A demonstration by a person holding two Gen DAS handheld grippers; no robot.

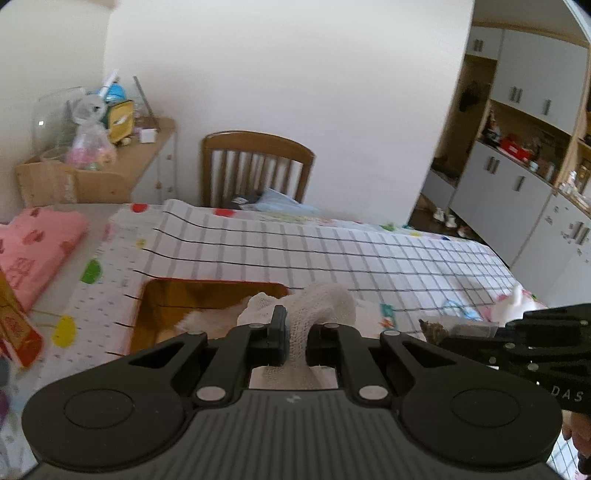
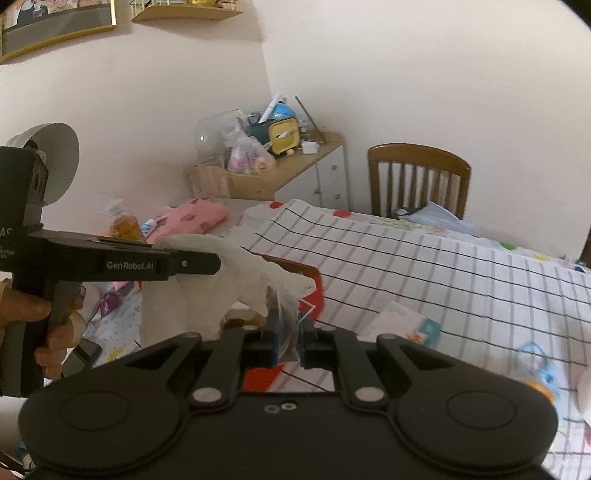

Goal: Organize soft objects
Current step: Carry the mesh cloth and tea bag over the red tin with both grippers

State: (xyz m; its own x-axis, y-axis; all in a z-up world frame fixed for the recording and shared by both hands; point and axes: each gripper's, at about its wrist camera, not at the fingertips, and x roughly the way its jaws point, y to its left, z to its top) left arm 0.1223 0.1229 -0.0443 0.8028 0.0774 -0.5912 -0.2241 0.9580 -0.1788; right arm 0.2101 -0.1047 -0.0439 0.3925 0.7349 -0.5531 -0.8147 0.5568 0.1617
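Walls: we see plain cream walls [image 1: 280,74], evenly lit.
Chair: a wooden slat-backed chair [image 1: 255,166] stands at the table's far edge.
Table: a grid-patterned cloth [image 1: 369,254] covers it.
Side cabinet: we find a cluttered low cabinet [image 2: 295,173] against the wall beyond the far left corner.
Storage: grey-doored wall cupboards [image 1: 517,147] with open shelves line the right.
Picture: a gold-framed picture [image 2: 55,22] hangs high.
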